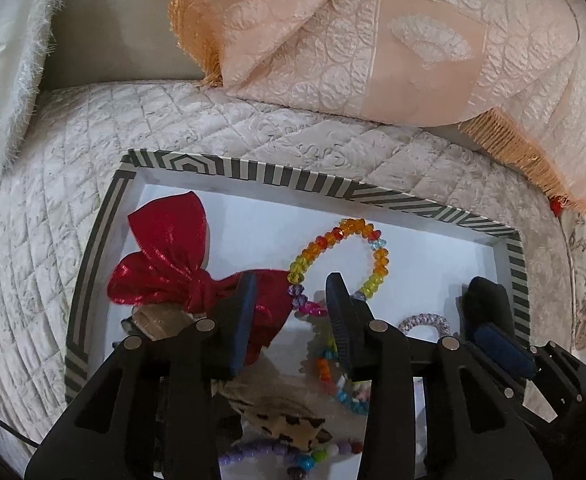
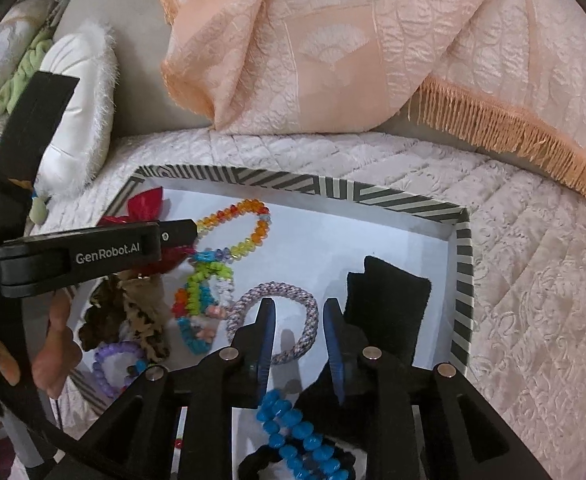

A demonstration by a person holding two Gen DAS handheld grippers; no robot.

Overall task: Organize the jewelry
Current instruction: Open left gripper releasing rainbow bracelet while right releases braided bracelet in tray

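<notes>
A striped-rim tray with a white floor lies on the quilted bed and holds jewelry. A rainbow bead bracelet lies at its middle, by a red satin bow. My left gripper is open above the bracelet's lower end, empty; it also shows in the right wrist view. My right gripper is open over a lilac woven bangle. A black velvet pillow lies beside it. A blue bead bracelet lies under the right gripper.
Mixed colourful bead bracelets, a purple bead bracelet and a leopard-print scrunchie fill the tray's left. A peach fringed bedspread is folded behind the tray, and a white fuzzy pillow lies at the left.
</notes>
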